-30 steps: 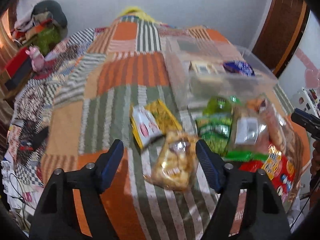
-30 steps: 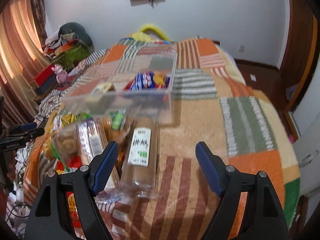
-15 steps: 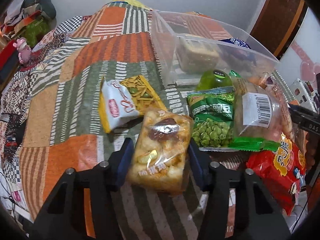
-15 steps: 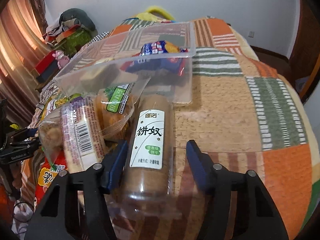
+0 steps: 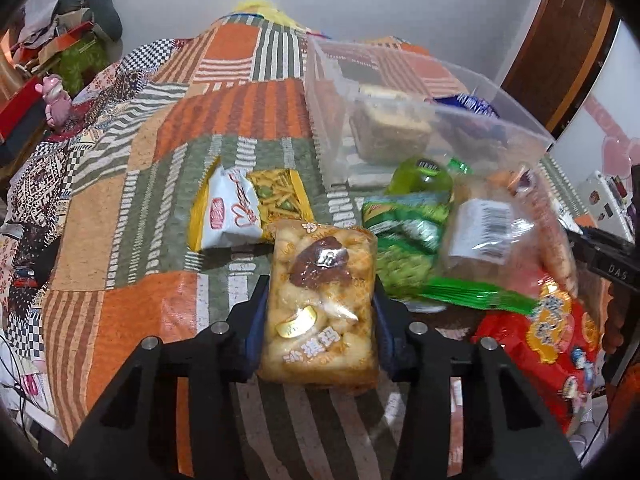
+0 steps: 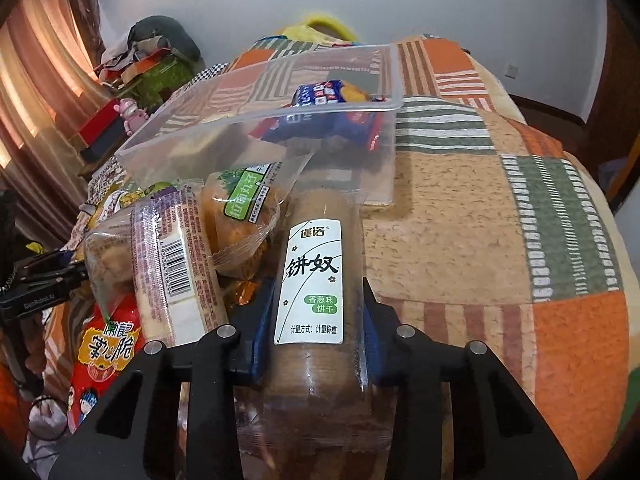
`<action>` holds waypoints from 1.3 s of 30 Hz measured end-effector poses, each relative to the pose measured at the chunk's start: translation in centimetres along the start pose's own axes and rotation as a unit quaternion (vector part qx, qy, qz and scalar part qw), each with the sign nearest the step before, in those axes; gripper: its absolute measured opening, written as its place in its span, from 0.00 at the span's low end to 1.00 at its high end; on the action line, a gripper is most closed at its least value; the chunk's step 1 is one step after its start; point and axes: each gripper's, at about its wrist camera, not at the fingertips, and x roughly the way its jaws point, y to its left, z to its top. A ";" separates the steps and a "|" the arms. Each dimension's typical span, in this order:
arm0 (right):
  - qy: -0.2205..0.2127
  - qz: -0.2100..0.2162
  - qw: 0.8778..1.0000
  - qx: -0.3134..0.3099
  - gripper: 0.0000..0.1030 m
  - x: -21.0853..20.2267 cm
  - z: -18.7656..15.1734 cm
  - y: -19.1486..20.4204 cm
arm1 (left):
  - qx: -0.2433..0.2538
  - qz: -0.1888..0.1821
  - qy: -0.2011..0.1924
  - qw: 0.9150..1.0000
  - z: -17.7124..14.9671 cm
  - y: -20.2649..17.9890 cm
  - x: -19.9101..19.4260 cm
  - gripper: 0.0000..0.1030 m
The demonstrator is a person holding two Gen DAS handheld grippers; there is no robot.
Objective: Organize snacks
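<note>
Clamping snacks for transfer: left gripper (image 5: pixel 318 320) has just closed onto the puffed-snack bag (image 5: pixel 320 304), right gripper (image 6: pixel 316 328) onto the biscuit roll (image 6: pixel 316 308); clear bin (image 6: pixel 248 128) waits beyond

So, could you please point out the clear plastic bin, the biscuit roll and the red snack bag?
clear plastic bin (image 6: pixel 256 120): right wrist view, near rim.
biscuit roll (image 6: pixel 314 280): right wrist view, white label.
red snack bag (image 5: pixel 552 344): left wrist view, printed front.

Biscuit roll (image 6: pixel 316 308) label reads "饼奴" & "香葱味饼干"; clear puffed-snack bag (image 5: pixel 320 304) shows "沙琪玛".
</note>
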 end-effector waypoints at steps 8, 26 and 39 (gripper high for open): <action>-0.036 -0.016 0.999 0.013 0.34 -2.6 0.4 -1.3 | 0.003 0.001 -0.045 0.999 1.5 -1.0 -3.6 0.44; -0.124 0.006 0.992 -0.002 0.34 -5.0 5.5 0.5 | 0.021 -0.024 -0.120 0.992 8.2 -4.3 -6.2 0.44; -0.127 0.023 0.991 -0.019 0.34 -1.1 10.0 3.0 | 0.016 -0.023 -0.113 0.993 12.3 -4.7 -2.2 0.44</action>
